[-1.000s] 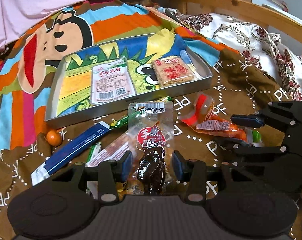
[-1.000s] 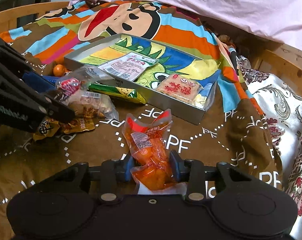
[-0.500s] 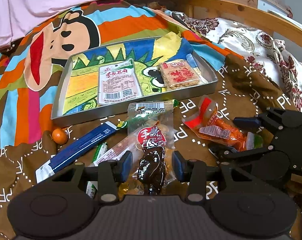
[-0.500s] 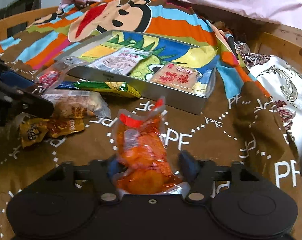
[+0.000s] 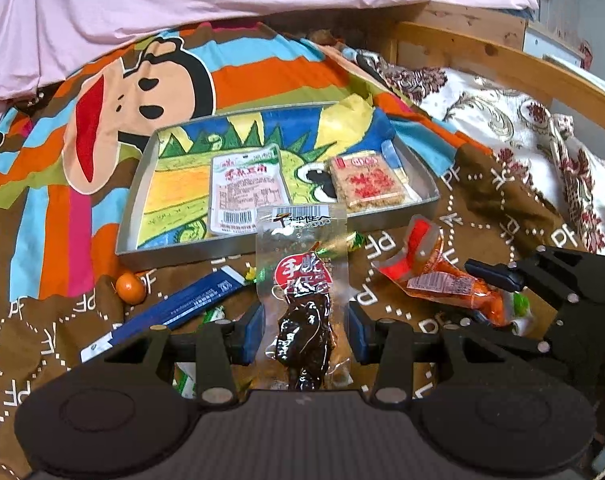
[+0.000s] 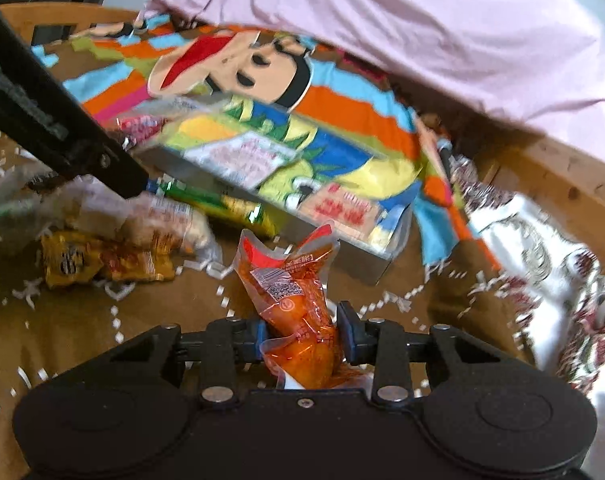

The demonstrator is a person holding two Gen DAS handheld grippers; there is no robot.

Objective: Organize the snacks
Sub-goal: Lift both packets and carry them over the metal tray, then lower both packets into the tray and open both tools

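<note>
The left gripper (image 5: 306, 330) holds a clear packet with a dark brown snack and a red label (image 5: 302, 304); its blue-padded fingers (image 5: 254, 330) sit at the packet's edges at a middling width, and the packet stands up in front of the near wall of the metal tray (image 5: 238, 250). The tray rests farther back on the cartoon monkey blanket (image 5: 142, 92) covering the bed. In it lie a white-and-pink tofu packet (image 5: 246, 190) at the centre and a square red-printed cracker pack (image 5: 366, 182) to its right, apart from each other. On the blanket near the tray's left corner are a small orange fruit (image 5: 129, 287) and a long blue sachet (image 5: 174, 312).

The right gripper (image 6: 302, 340) is closing on an orange vacuum-packed snack (image 6: 294, 308), its fingers (image 6: 348, 340) pressing both sides of the pouch. To the left of that pouch lie a yellow wrapper (image 6: 74, 260) and a long green packet (image 6: 222, 204) beside the tray wall. This view is blurred.
</note>
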